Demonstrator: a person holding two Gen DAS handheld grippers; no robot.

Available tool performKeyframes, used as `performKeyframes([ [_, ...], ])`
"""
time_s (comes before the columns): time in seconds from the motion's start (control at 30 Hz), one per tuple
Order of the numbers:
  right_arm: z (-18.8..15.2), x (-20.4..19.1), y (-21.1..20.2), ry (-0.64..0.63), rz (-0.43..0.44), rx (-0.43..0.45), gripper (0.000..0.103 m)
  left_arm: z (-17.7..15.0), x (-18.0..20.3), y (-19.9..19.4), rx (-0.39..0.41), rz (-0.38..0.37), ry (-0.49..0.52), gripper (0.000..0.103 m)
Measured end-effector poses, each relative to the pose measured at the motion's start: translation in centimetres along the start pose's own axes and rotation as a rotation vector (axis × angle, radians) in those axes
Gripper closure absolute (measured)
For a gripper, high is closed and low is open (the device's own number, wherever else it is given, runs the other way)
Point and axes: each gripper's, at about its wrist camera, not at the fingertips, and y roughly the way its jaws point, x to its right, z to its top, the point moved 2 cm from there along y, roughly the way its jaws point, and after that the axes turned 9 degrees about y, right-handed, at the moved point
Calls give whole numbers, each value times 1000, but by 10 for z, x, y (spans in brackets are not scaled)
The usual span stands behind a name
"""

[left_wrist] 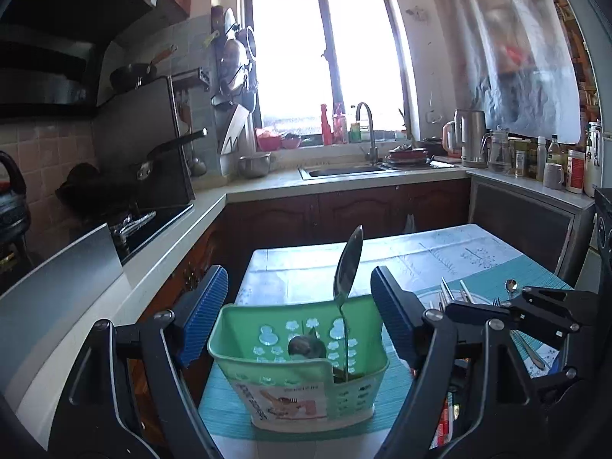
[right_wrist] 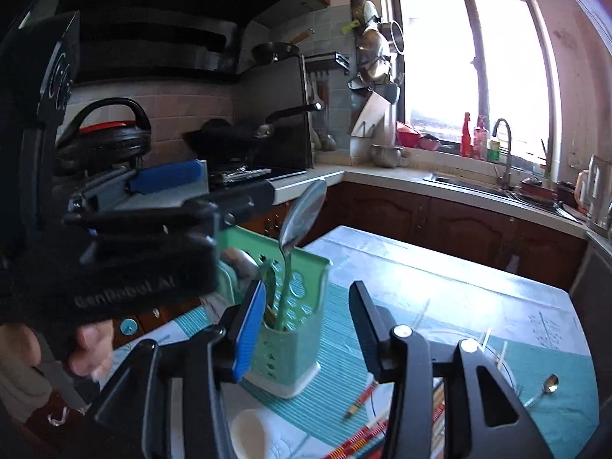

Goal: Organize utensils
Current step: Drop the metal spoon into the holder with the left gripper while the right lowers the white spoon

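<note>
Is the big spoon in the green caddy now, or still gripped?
In. The big spoon stands handle-down in the green caddy, bowl up and leaning; no jaws touch it, with the left gripper open around the caddy.

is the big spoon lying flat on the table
No, the big spoon stands upright in the green caddy, bowl end up.

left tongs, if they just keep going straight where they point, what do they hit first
Probably the green utensil caddy: it sits dead ahead between the open left tongs, with the tall spoon standing in it just behind its near wall. Depth is hard to judge through the fisheye.
</note>
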Motion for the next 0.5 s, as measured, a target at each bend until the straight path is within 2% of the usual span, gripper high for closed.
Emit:
performKeyframes([
  [0.17, -9, 10, -4, 30, -15, -63, 57, -6, -7, -10, -4, 9, -46, 28],
  [0.27, -15, 15, -3, 37, -7, -145, 57, -11, -15, -20, 0, 22, -86, 28],
  [0.5, -43, 17, 17, 58, 70, -445, 57, -41, -36, -47, -31, 35, -237, 28],
])
